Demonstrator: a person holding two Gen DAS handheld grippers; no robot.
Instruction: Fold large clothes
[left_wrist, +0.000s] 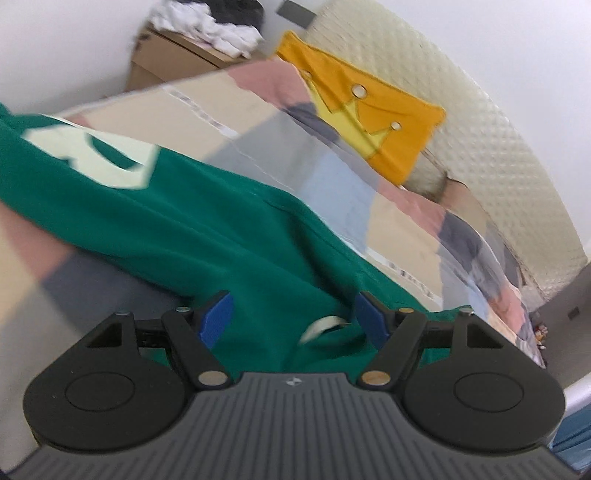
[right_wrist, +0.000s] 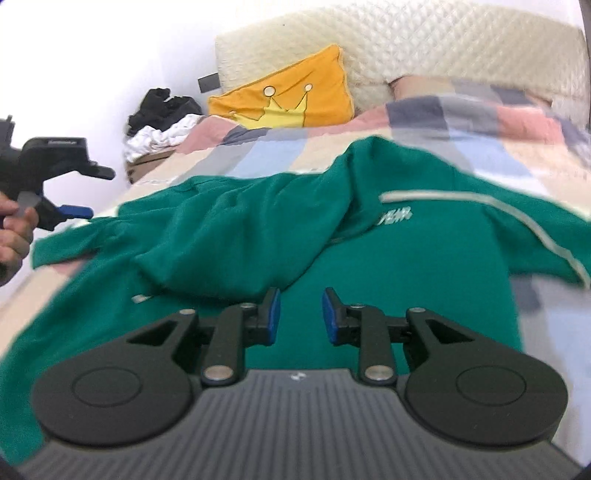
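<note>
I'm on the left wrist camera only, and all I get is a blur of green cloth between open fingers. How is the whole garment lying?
Observer: The green shirt is spread on the bed, with one side bunched in a loose heap toward the left gripper.
Operator: Is the right gripper holding any of it?
Observer: No. The right gripper is open above the shirt's flat part, with nothing between its fingers.
Operator: Any markings I can't see?
Observer: A pale stripe runs along the shirt's right shoulder and sleeve, above small pale lettering.
</note>
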